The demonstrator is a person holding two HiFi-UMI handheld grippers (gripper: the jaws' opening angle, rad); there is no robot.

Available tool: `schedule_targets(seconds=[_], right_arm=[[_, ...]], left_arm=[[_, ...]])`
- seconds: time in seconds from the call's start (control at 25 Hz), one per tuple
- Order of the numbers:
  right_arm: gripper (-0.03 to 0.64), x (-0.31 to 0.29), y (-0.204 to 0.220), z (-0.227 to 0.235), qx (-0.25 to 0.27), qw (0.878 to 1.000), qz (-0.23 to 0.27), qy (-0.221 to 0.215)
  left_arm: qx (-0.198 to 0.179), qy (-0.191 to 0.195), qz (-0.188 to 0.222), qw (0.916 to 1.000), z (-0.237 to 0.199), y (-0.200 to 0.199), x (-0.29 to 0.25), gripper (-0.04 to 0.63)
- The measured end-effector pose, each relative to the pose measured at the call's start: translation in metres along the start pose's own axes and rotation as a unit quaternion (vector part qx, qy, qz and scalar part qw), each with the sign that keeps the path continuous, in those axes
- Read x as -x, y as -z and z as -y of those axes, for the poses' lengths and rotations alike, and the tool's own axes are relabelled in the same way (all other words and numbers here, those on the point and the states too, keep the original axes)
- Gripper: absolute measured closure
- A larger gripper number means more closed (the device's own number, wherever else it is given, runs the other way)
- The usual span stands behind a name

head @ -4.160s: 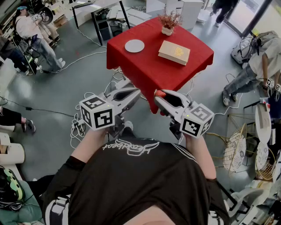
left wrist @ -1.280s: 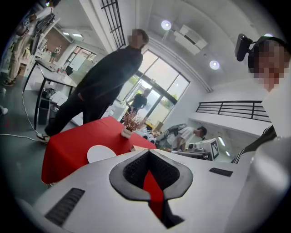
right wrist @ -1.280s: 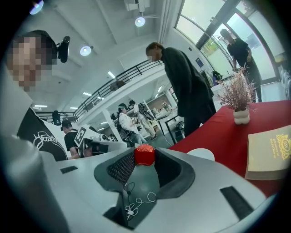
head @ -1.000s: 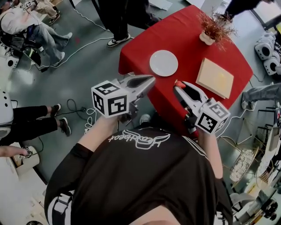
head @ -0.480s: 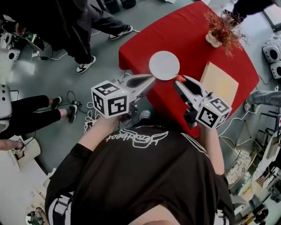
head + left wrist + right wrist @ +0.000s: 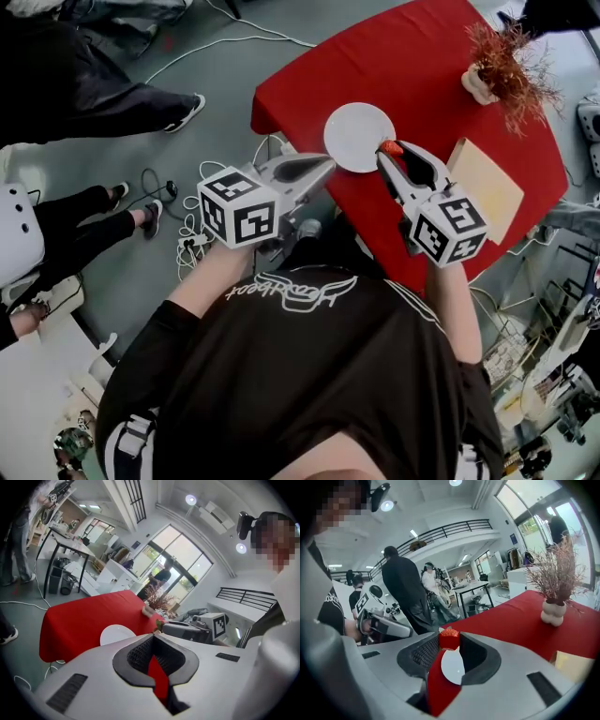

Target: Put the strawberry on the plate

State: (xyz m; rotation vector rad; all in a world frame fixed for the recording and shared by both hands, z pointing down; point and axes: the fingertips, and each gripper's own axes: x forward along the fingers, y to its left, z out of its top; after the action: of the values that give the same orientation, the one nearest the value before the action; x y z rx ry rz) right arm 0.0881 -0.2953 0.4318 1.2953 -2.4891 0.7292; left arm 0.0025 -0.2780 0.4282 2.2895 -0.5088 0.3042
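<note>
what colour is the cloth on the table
Red, a plain tablecloth with no pattern. The head view shows it best.

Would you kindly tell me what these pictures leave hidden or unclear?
- Head view: how high the small red strawberry, held by the right gripper, sits above the round white plate.
- Left gripper view: the left gripper's body hides the plate's near edge.
- Right gripper view: the gripper's body cuts off the flat tan board.
</note>
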Motion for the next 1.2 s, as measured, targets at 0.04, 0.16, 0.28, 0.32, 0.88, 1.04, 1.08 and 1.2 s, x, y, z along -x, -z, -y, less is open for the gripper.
schedule_targets(seconds=[0.04, 0.16, 0.28, 0.32, 0.88, 1.04, 1.08, 1.2], right_arm=[[0.488, -0.005, 0.003, 0.002, 0.014, 1.000, -0.008, 0.004], [0.488, -0.021, 0.011, 0.010, 0.058, 0.998, -0.028, 0.015], [0.488, -0.038, 0.023, 0.018, 0.097, 0.994, -0.050, 0.023], [0.488, -0.044, 0.028, 0.021, 0.104, 0.993, -0.057, 0.025], [0.488, -0.092, 0.078, 0.056, 0.152, 0.979, -0.118, 0.067], [0.488, -0.096, 0.086, 0.058, 0.162, 0.976, -0.130, 0.069], [0.488, -0.097, 0.088, 0.058, 0.168, 0.974, -0.134, 0.070], [0.488, -0.100, 0.092, 0.058, 0.181, 0.970, -0.145, 0.076]], left_arm=[[0.000, -0.002, -0.001, 1.0000, -0.002, 0.001, -0.001, 0.588], [0.001, -0.007, -0.002, 1.0000, -0.009, 0.002, -0.004, 0.588], [0.003, -0.012, -0.006, 0.9999, -0.016, 0.004, -0.008, 0.588], [0.005, -0.013, -0.007, 0.9999, -0.018, 0.005, -0.009, 0.588], [0.021, -0.021, -0.033, 0.9990, -0.037, 0.026, -0.019, 0.588], [0.020, -0.024, -0.036, 0.9989, -0.038, 0.026, -0.020, 0.588], [0.020, -0.024, -0.035, 0.9989, -0.038, 0.026, -0.021, 0.588], [0.020, -0.024, -0.032, 0.9990, -0.038, 0.023, -0.019, 0.588]])
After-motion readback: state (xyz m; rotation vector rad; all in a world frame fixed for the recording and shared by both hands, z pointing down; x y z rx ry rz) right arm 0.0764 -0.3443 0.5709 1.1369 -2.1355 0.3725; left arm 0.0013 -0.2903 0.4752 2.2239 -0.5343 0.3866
